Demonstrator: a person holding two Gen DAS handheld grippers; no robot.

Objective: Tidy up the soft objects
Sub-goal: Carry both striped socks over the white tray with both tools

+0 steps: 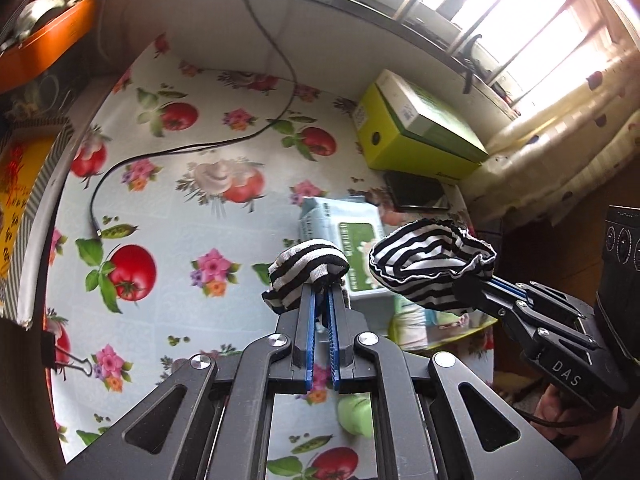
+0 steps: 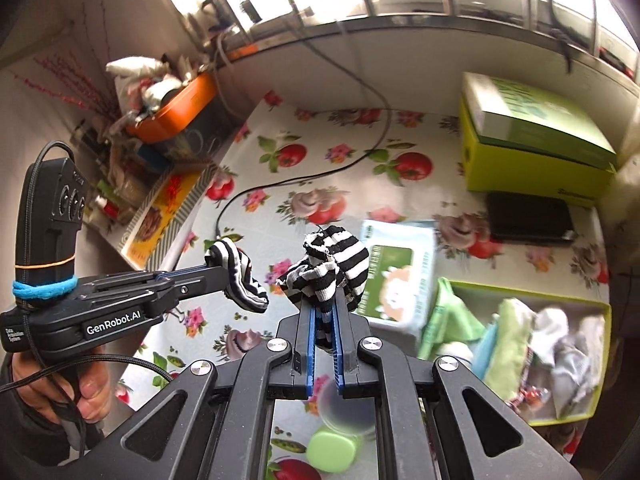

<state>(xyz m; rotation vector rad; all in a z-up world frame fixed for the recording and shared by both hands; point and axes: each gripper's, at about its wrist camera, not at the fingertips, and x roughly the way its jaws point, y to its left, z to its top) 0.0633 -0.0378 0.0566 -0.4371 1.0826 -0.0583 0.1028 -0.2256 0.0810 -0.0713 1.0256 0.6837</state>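
Observation:
My left gripper [image 1: 322,288] is shut on a bunched black-and-white striped sock [image 1: 306,270], held above the tablecloth. My right gripper [image 2: 324,304] is shut on a second striped sock [image 2: 336,268], also held in the air. In the left wrist view the right gripper [image 1: 466,286] comes in from the right with its sock [image 1: 432,260] hanging open. In the right wrist view the left gripper [image 2: 222,272] comes in from the left with its sock [image 2: 240,276]. The two socks are close but apart.
A green open box [image 2: 532,290] of soft cloths sits at the right. A wipes pack [image 2: 396,264], a yellow-green box [image 2: 532,148], a black flat device [image 2: 528,216], a black cable [image 1: 132,160], a green lidded cup [image 2: 332,448] and an orange tray [image 2: 180,110] are around.

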